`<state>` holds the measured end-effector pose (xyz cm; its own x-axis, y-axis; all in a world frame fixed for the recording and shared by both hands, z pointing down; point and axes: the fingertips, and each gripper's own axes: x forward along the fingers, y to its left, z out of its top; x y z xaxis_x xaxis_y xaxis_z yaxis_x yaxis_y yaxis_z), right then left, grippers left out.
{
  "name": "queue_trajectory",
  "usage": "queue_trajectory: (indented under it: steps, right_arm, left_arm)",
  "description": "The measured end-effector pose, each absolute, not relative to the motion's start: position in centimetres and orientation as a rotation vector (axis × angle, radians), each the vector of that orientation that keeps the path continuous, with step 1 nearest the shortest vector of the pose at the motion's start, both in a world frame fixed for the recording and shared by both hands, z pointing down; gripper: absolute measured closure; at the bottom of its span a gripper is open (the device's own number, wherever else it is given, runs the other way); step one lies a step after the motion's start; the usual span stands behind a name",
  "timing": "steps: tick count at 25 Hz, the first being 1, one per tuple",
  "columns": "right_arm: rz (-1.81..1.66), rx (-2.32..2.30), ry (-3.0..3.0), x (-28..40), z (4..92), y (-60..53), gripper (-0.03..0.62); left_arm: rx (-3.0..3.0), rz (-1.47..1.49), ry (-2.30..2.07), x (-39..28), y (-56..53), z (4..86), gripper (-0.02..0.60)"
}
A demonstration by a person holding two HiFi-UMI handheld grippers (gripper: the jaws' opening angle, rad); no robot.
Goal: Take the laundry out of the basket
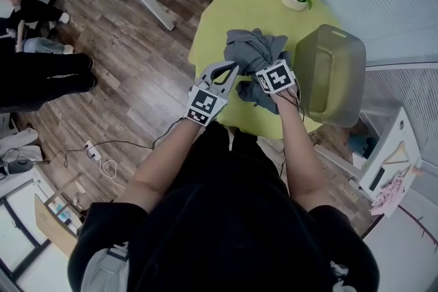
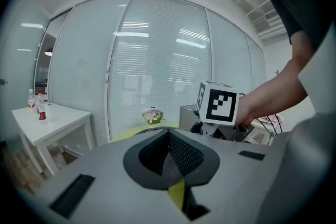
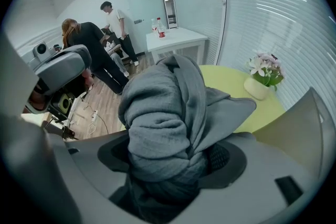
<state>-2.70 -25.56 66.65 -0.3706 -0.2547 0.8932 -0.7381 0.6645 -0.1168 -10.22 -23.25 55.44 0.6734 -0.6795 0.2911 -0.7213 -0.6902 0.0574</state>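
Head view: grey garment (image 1: 250, 51) is out of the basket (image 1: 335, 78), bunched over green table (image 1: 226, 17) at basket's 9 o'clock. Right gripper (image 1: 263, 75) is nearer; left gripper (image 1: 226, 72) sits at garment's 8.
Left gripper view: jaws together, empty.
Right gripper view: jaws wide, clamped on garment, long axis approx 12–6.
No legible writing; marker squares only.

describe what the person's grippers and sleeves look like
The left gripper and right gripper are pale grey plastic tongs with dark ribbed pads, each carrying a white cube with black square markers. Thin dark cables run along the right wrist. The person wears a black short-sleeved top.
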Motion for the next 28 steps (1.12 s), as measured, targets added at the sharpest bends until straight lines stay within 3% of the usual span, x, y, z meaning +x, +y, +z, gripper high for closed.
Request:
queue_trajectory:
  steps: [13, 28]
  right_arm:
    - [0.684, 0.772, -1.865, -1.3, 75.4, -23.8, 0.241]
    - [0.674, 0.752, -1.850, -1.4, 78.4, -24.1, 0.199]
  left_arm:
    - [2.596, 0.453, -1.092, -10.2, -22.2, 61.9, 0.572]
    - [2.587, 0.460, -1.097, -10.1, -22.6, 61.7, 0.572]
